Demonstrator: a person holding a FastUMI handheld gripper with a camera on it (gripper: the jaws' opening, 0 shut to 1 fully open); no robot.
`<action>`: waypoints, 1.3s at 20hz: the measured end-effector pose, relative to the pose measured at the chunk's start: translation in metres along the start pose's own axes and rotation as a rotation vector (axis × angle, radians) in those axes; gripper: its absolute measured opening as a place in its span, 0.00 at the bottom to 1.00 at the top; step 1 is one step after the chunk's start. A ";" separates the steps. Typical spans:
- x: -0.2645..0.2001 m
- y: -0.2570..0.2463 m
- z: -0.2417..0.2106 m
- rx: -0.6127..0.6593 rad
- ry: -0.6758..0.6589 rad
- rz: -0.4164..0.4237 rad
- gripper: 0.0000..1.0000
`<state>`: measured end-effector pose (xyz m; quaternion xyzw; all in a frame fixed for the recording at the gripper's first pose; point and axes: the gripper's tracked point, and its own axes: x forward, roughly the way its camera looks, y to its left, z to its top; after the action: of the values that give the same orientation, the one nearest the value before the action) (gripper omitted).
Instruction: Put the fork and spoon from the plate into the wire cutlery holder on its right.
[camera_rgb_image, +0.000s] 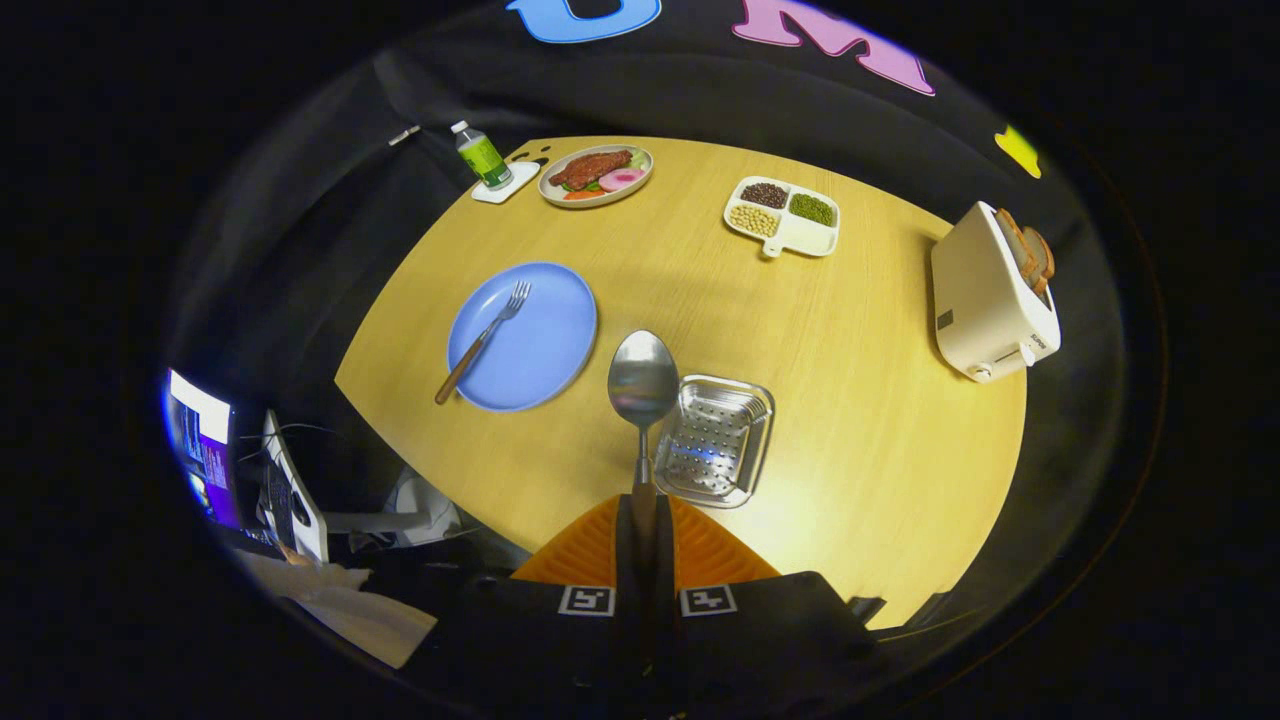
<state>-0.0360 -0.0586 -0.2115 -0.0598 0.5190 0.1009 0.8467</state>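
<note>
My gripper (644, 520) is shut on the spoon (643, 385), whose wooden handle runs back between the fingers (600, 545). The spoon's metal bowl points forward, held high above the table. Below and just right of it lies the metal cutlery holder (715, 440), a perforated square basket with nothing in it. Ahead and to the left sits the blue plate (545, 345). The fork (485, 338) lies across that plate, tines away from me, its wooden handle poking over the near left rim.
On the round wooden table (880, 420), a white toaster (990, 295) with bread stands far right. A divided dish of beans (785, 215), a plate of food (596, 173) and a bottle (481, 155) on a coaster line the far side. A laptop (205, 450) sits off the table, left.
</note>
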 end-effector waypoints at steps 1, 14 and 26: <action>-0.001 -0.009 -0.005 -0.014 0.022 -0.015 0.09; 0.038 -0.042 -0.017 -0.061 0.342 -0.011 0.09; 0.035 -0.014 0.030 0.079 0.191 0.064 0.74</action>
<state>0.0090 -0.0625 -0.2296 -0.0189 0.6024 0.1011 0.7915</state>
